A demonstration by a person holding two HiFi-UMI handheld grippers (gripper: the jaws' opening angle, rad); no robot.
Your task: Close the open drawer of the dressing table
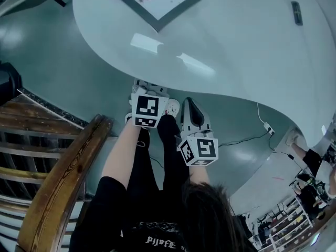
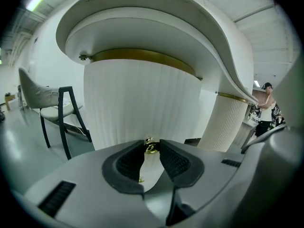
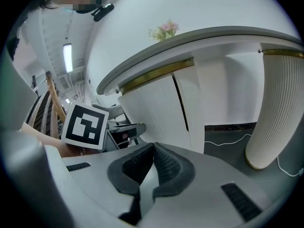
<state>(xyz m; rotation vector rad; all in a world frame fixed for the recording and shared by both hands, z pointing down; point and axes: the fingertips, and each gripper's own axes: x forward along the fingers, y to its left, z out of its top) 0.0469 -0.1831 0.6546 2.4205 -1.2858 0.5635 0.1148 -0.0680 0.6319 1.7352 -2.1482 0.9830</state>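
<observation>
In the head view, the tabletop (image 1: 220, 41) hides the jaw tips of the left gripper (image 1: 148, 88). In the left gripper view, those tips cover part of a gold knob (image 2: 151, 147).

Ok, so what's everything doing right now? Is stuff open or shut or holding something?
left gripper: closed on the gold knob.
gold knob: pinched between the jaw tips.
right gripper: shut, nothing in it.
ribbed drawer: can't tell from here whether it's pushed fully in.
white chair: standing upright, seat empty.
</observation>
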